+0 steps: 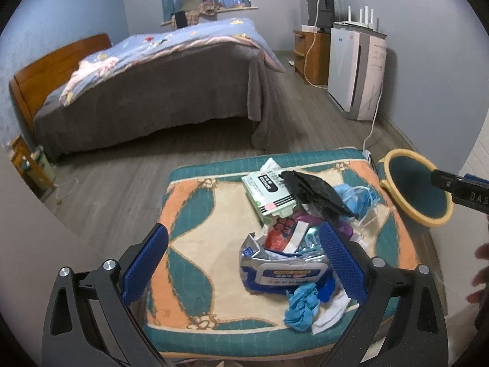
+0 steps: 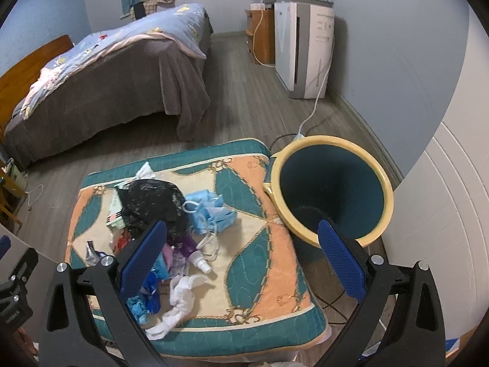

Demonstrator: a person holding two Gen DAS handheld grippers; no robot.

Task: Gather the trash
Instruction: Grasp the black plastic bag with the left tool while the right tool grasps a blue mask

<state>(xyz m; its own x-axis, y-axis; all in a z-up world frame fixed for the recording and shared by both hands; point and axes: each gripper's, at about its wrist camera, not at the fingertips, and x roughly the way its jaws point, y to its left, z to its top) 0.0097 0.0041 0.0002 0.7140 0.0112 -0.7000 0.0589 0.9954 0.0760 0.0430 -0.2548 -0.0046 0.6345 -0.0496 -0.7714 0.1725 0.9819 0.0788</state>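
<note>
Showing "COLOUR" on green box (image 1: 269, 195), wipes pack (image 1: 290, 275) txt unreadable

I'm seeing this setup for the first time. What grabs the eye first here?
A heap of trash on the teal-and-orange cushion: a black plastic bag, blue face masks, a wet-wipes pack. Just right of the cushion stands a yellow-rimmed bin, seemingly empty. Both grippers, left and right, hover open.
</note>
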